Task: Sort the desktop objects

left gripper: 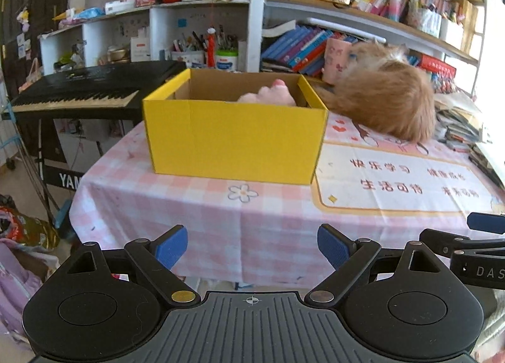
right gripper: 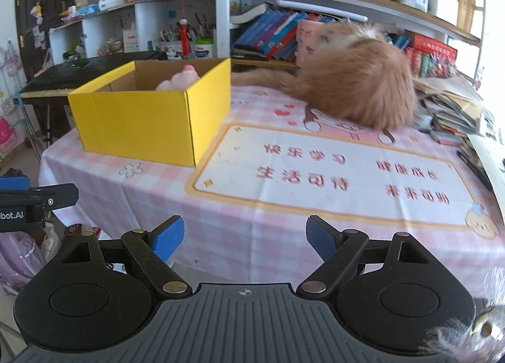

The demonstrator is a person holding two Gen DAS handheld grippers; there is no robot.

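A yellow cardboard box stood open on the left part of the table, which was covered by a pink checked cloth. Inside it, against the right-hand wall, lay a pink plush toy — only its top showed above the rim. Just right of the box a printed desk mat with red characters lay flat on the cloth, and a small flower print sat on the cloth in front of the box.

At the far end of the mat rested a large tan furry animal, curled with its back to the cameras; its head could not be made out. Behind it stood a pink mug, and to the right a loose pile of books and papers.

The left gripper hovered over the near edge of the table, its blue pads spread wide with nothing between them. The right gripper hung beside it in the same way — jaws apart, empty, pointing over the mat's near edge. Each gripper showed at the edge of the other's view.

Beyond the table stood a black keyboard on a stand, and behind everything shelves crowded with books, jars and trinkets.
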